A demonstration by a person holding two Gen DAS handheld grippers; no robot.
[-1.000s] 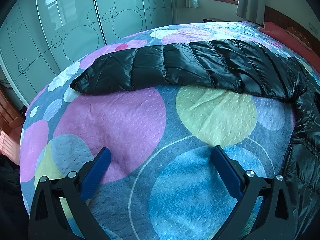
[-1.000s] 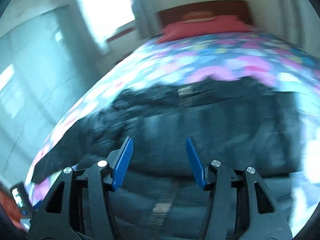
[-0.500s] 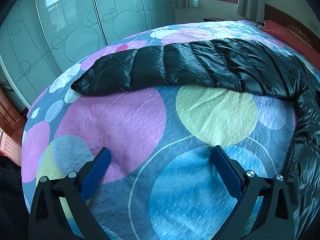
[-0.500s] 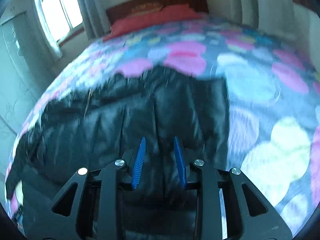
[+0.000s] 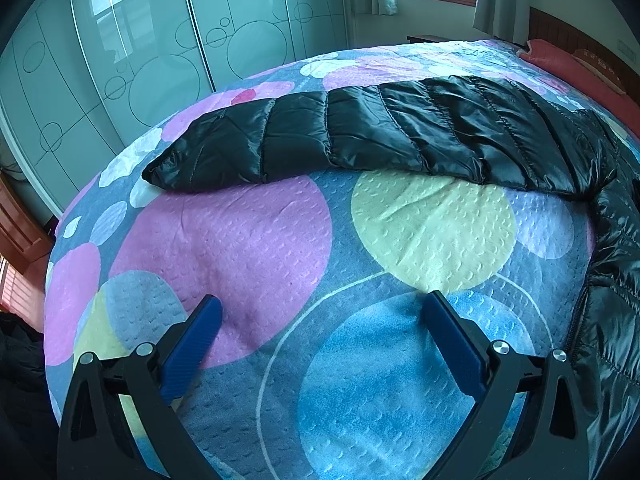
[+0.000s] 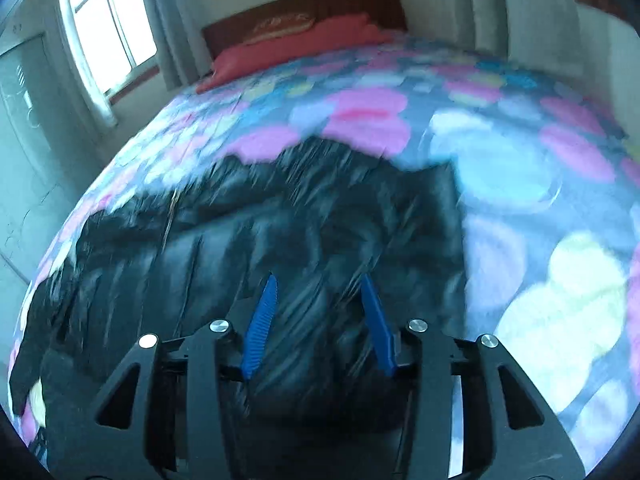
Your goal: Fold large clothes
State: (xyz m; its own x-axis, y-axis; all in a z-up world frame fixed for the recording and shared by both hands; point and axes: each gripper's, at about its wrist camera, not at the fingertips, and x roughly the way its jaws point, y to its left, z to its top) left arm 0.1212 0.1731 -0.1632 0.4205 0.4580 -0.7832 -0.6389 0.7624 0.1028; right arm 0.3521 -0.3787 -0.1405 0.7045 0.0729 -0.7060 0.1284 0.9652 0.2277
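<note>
Lying spread across a circle-patterned bed (image 5: 256, 240), a black quilted puffer jacket (image 5: 400, 132) is bunching between the half-open right tool (image 6: 320, 312); the left tool (image 5: 320, 312) is hovering wide apart.

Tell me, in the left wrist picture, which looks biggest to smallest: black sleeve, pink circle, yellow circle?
1. Black sleeve, stretching across the bed.
2. Pink circle.
3. Yellow circle.
The sleeve lies farther away, so it is truly big.

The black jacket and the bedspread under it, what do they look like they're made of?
The black jacket looks like a glossy synthetic shell, probably nylon or polyester, with padded filling: stitched puffy sections catch sheen. The bedspread looks like matte woven or quilted fabric, possibly cotton, with a dimpled texture and printed circles.
</note>
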